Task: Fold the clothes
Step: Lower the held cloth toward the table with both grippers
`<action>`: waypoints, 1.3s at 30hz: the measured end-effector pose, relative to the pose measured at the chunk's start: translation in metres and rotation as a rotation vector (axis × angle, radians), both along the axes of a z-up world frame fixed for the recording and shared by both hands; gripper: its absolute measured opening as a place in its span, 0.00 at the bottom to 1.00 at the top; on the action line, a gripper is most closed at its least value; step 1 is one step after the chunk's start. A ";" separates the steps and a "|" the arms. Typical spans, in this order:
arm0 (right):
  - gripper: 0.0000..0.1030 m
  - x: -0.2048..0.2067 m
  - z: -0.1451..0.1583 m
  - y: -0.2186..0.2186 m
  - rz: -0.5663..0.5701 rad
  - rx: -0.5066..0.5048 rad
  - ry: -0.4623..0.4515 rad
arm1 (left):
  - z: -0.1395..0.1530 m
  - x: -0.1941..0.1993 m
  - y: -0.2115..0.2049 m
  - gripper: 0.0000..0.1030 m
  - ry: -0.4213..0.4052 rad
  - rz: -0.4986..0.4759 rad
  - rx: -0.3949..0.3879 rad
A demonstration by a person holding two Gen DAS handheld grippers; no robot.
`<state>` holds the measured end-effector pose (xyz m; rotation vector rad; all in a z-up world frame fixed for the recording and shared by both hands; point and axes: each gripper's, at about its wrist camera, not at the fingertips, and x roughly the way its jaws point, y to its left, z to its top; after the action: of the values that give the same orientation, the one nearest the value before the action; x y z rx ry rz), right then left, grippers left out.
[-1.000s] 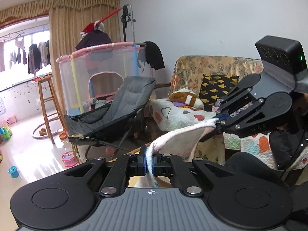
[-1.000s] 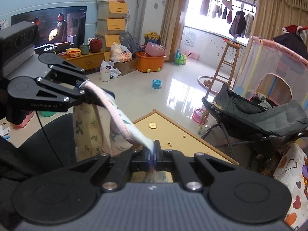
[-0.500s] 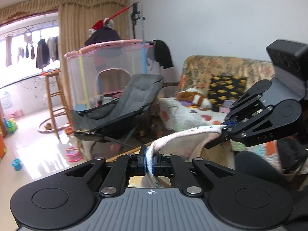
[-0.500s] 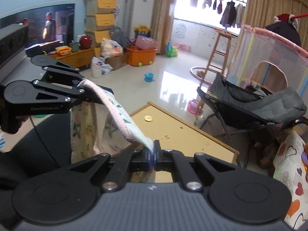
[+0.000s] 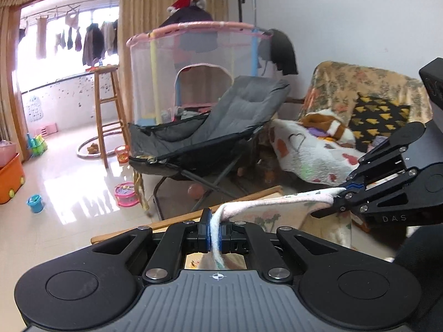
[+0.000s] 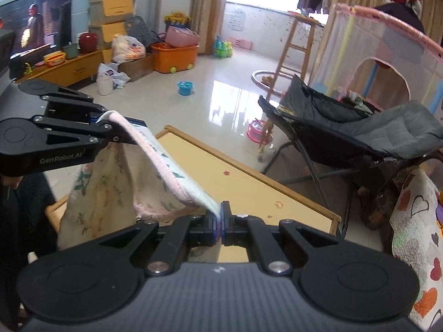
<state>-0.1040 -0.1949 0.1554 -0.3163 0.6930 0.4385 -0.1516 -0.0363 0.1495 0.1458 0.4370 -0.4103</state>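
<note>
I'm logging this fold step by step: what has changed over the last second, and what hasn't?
Both grippers came down toward the wooden table, bringing the floral cloth lower; more tabletop now shows. Nothing was grasped or released: the left gripper and right gripper stay shut on the cloth's pink edge, stretched between them.

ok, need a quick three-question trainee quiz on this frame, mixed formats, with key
1. True or false: the left gripper and the right gripper each pinch an edge of the floral cloth.
2. What lies below the hanging cloth? A) wooden table B) grey folding chair C) orange bin
3. Fill in: a small blue ___ stands on the shiny floor.

Key: 1 true; 2 A; 3 bucket
</note>
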 end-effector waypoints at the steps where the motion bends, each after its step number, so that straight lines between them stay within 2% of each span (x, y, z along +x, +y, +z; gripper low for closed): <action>1: 0.03 0.006 -0.004 0.000 -0.009 -0.007 -0.001 | -0.004 0.010 -0.002 0.04 0.008 0.007 -0.004; 8: 0.03 0.040 -0.033 -0.001 -0.051 -0.010 0.024 | -0.034 0.070 -0.015 0.04 0.060 0.057 -0.015; 19: 0.03 0.076 -0.065 0.002 -0.111 0.019 0.048 | -0.075 0.128 -0.021 0.04 0.105 0.132 -0.004; 39: 0.03 0.132 -0.097 0.011 -0.154 -0.001 0.046 | -0.120 0.199 -0.022 0.05 0.197 0.193 0.010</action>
<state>0.0278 -0.1841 0.0580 -0.2528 0.7566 0.2993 0.0479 -0.0583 0.0298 0.0717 0.6419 -0.2329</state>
